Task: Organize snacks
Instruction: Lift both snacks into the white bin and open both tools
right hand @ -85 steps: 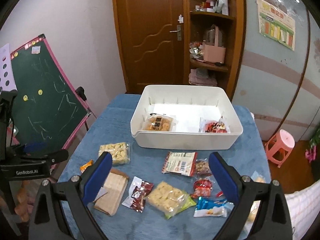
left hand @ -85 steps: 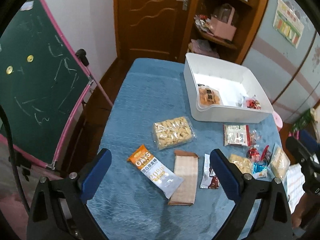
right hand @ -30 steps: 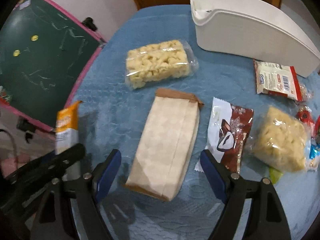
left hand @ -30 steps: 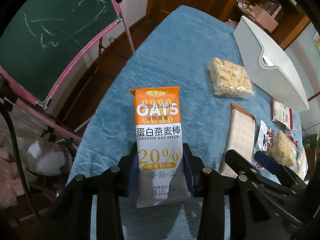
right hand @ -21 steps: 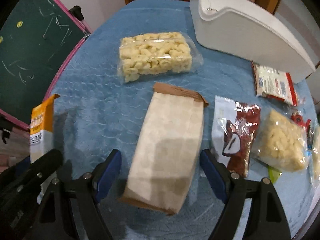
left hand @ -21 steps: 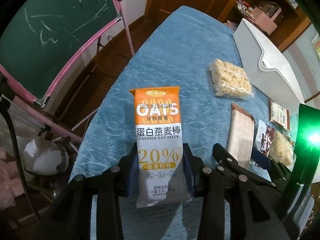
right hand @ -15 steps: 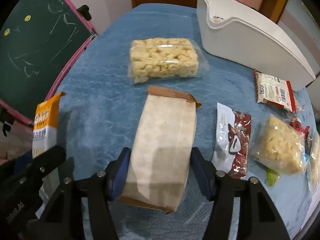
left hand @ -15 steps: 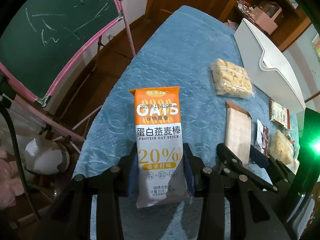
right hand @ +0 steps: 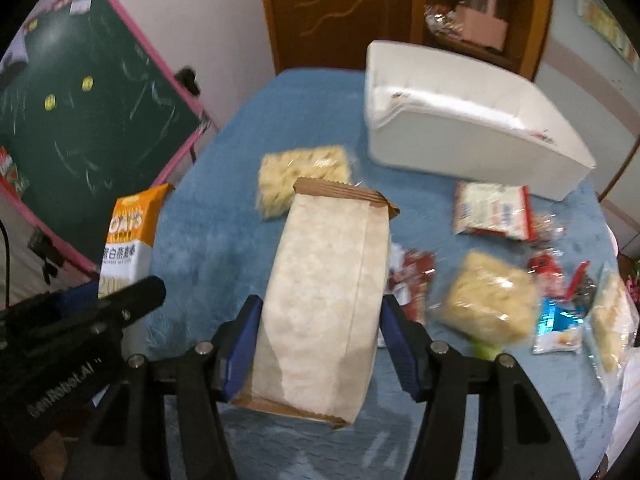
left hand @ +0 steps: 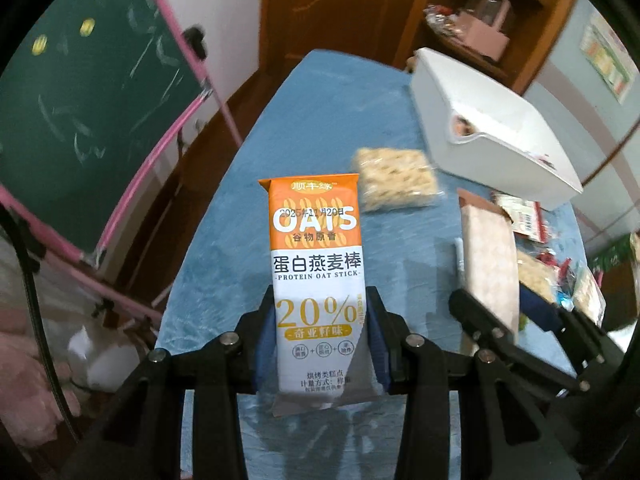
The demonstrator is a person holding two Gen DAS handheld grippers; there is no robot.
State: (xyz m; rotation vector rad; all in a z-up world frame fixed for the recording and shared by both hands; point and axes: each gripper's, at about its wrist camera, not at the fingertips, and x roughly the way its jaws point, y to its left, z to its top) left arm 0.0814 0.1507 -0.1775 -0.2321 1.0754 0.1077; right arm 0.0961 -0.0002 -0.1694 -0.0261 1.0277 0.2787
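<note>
My left gripper (left hand: 320, 340) is shut on an orange and white oat stick packet (left hand: 316, 264) and holds it above the blue tablecloth (left hand: 304, 128). My right gripper (right hand: 320, 344) is shut on a pale paper-wrapped snack pack with brown ends (right hand: 324, 276), lifted off the cloth; that pack also shows in the left wrist view (left hand: 488, 264). The white storage bin (right hand: 464, 124) stands at the far right of the table, with a few snacks inside (left hand: 464, 126). The oat packet shows at left in the right wrist view (right hand: 128, 236).
A clear pack of pale puffed snacks (right hand: 304, 176) lies before the bin. Several loose snacks lie at right: a red and white packet (right hand: 492, 210), a brown sachet (right hand: 412, 280), a yellow crisp pack (right hand: 488, 300). A green chalkboard easel (right hand: 80, 120) stands left of the table.
My right gripper has closed on the paper-wrapped pack and lifted it off the cloth. My left gripper still holds the oat packet and has risen, tilting toward the bin.
</note>
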